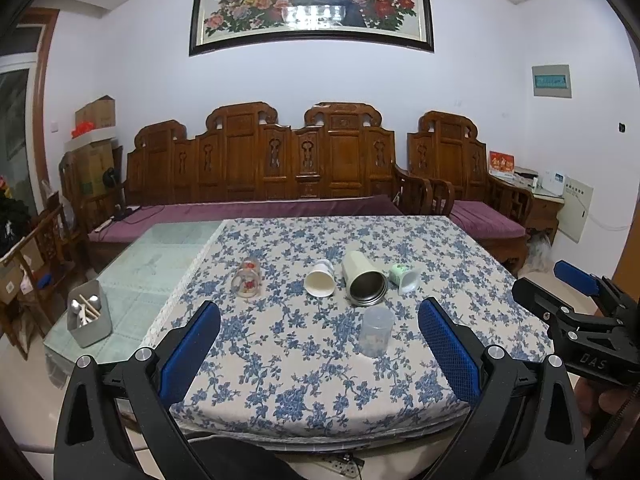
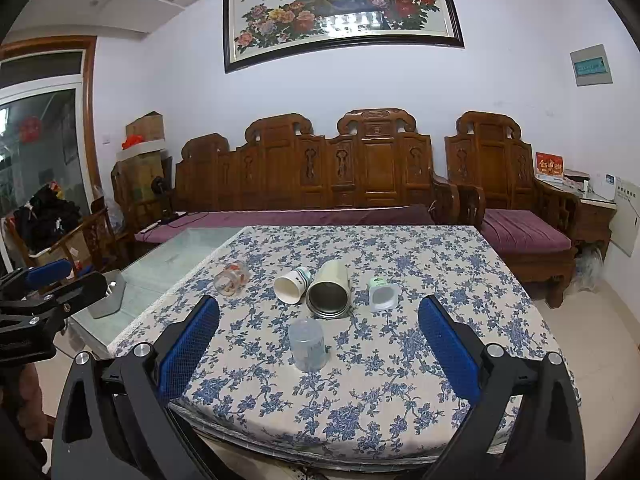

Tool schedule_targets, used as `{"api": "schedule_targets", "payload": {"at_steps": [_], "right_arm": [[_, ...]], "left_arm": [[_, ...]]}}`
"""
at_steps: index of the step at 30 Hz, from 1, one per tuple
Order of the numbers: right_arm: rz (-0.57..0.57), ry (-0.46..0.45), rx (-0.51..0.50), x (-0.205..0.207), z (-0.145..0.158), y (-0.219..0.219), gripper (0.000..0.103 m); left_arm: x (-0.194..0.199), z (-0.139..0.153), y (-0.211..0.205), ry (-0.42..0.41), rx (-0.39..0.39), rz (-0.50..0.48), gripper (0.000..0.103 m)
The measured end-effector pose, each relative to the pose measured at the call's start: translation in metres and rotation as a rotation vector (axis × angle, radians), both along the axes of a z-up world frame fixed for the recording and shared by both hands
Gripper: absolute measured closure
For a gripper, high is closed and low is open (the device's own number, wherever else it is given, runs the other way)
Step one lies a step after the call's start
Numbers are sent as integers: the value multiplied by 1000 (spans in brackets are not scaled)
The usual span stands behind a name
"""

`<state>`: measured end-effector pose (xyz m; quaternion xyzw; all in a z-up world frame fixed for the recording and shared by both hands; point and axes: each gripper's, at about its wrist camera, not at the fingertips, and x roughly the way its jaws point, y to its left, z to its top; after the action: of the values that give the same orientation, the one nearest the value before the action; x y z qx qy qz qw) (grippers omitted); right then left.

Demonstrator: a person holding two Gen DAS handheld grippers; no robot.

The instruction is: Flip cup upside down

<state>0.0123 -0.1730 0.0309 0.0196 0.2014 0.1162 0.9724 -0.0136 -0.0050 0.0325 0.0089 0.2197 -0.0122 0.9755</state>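
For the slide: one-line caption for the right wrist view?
Open right gripper hovers before a floral tablecloth: translucent cup upside down, four cups lying behind.

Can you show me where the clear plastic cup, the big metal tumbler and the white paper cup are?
clear plastic cup (image 2: 307, 345): right wrist view, on its side wall.
metal tumbler (image 2: 327, 298): right wrist view, inside its open mouth.
white paper cup (image 1: 319, 283): left wrist view, inside its open mouth.
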Motion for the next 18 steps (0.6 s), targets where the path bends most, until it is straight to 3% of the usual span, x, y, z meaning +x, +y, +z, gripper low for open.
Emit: {"api": "schedule_targets", "payload": {"at_steps": [18], "right_arm": [[-5,2,5,-1,0,2,3]], "left_arm": [[0,4,0,-7,-2,1,7]]}}
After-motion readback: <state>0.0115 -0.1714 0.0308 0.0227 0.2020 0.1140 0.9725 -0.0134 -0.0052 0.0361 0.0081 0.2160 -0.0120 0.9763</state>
